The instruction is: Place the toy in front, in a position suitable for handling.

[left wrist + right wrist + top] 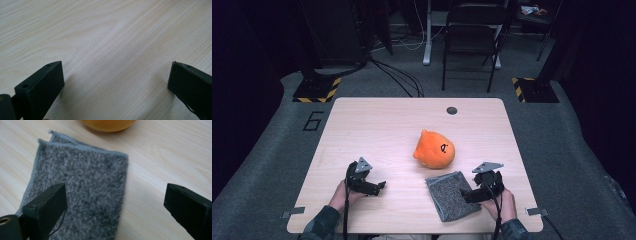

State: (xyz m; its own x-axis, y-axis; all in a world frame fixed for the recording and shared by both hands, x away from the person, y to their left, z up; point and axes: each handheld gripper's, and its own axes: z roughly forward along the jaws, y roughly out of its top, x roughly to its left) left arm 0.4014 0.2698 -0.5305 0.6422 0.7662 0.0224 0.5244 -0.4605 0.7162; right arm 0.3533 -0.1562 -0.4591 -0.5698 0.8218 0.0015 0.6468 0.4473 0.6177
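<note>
Right tool (116, 202) spread wide over the folded grey towel's (82, 187) edge, likely lining up a pinch; orange plush (434, 149) beyond. Left tool (116, 82) spread, idle on the worktop (105, 37).

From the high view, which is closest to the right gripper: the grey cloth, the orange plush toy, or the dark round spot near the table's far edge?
1. Grey cloth, right beside the right gripper.
2. Orange plush toy, mid-table beyond the cloth.
3. Dark round spot, near the far edge.
</note>
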